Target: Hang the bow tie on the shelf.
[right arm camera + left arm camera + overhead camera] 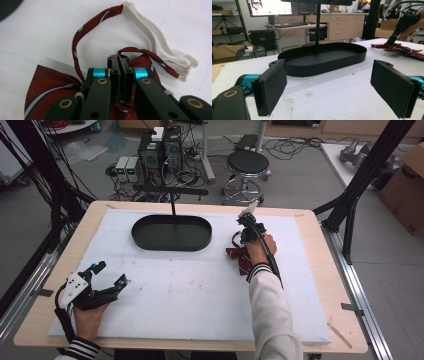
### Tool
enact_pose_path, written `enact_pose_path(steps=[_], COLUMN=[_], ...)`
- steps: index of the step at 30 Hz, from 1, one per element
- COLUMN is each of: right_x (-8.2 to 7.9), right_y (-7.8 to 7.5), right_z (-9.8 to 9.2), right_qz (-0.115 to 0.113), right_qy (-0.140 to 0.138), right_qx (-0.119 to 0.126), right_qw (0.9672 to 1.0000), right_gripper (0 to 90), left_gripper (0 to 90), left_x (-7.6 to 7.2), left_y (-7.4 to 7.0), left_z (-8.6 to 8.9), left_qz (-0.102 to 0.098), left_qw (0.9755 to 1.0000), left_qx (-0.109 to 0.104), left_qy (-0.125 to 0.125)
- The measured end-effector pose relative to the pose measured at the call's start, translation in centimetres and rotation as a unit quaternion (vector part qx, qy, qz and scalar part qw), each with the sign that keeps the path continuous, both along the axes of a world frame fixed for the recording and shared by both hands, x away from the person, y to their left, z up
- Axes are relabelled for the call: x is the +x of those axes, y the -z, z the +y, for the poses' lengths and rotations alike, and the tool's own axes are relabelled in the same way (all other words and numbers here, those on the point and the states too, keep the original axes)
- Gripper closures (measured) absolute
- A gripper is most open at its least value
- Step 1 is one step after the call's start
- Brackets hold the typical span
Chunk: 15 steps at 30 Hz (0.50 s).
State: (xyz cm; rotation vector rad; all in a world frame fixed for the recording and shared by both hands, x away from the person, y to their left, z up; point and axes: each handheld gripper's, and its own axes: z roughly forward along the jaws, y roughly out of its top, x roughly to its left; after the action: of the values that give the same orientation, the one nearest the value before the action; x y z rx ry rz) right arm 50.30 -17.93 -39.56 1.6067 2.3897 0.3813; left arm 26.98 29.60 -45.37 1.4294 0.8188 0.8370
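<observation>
The right claw was clamped on the bow tie, which lay on the worktop right of the tray. Best lifted slowly, strap trailing free. The left claw stood open, idle.

We see a black oval metal tray with an upright post resting on the white foam-covered wooden table; beyond it stand a black round stool and computer towers.
</observation>
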Motion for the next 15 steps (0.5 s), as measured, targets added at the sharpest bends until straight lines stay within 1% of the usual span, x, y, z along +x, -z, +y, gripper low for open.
enact_pose_path(steps=[1, 4, 5, 7, 9, 12, 13, 14, 15], right_x=[-0.1, -0.4, -0.5, -0.8, -1.1, -1.6, -1.7, -1.8, -2.1], right_y=[-0.2, -1.0, -1.2, -1.8, -2.3, -3.2, -3.3, -3.5, -3.9], right_z=[0.0, -0.1, -0.2, -0.4, -0.5, -0.6, -0.6, -0.7, -0.9], right_qz=[-0.004, -0.028, -0.033, -0.047, -0.063, -0.085, -0.09, -0.096, -0.112], right_qy=[-0.001, -0.011, -0.013, -0.021, -0.028, -0.04, -0.044, -0.048, -0.051], right_qx=[0.002, 0.013, 0.017, 0.034, 0.05, 0.065, 0.067, 0.074, 0.101], right_qw=[1.0, 0.9995, 0.9992, 0.9981, 0.9964, 0.9935, 0.9927, 0.9915, 0.9873], right_gripper=[88.3, 88.3, 88.3, 88.3, 88.4, 88.4, 88.5, 88.5, 88.5], left_gripper=[14.1, 14.1, 14.1, 14.1, 14.1, 14.1, 14.1, 14.1, 14.1], left_x=[0.0, 0.0, 0.0, 0.0, 0.0, 0.0, 0.0, 0.0, 0.0], left_y=[0.0, 0.0, 0.0, 0.0, 0.0, 0.0, 0.0, 0.0, 0.0], left_z=[0.0, 0.0, 0.0, 0.0, 0.0, 0.0, 0.0, 0.0, 0.0], left_qz=[-0.001, 0.0, -0.001, 0.0, 0.0, -0.001, -0.001, -0.001, -0.001], left_qw=[1.0, 1.0, 1.0, 1.0, 1.0, 1.0, 1.0, 1.0, 1.0], left_qx=[0.0, 0.0, 0.0, 0.0, 0.0, 0.001, 0.001, 0.001, 0.001], left_qy=[0.0, 0.0, 0.0, 0.0, 0.0, 0.0, 0.0, 0.0, 0.0])
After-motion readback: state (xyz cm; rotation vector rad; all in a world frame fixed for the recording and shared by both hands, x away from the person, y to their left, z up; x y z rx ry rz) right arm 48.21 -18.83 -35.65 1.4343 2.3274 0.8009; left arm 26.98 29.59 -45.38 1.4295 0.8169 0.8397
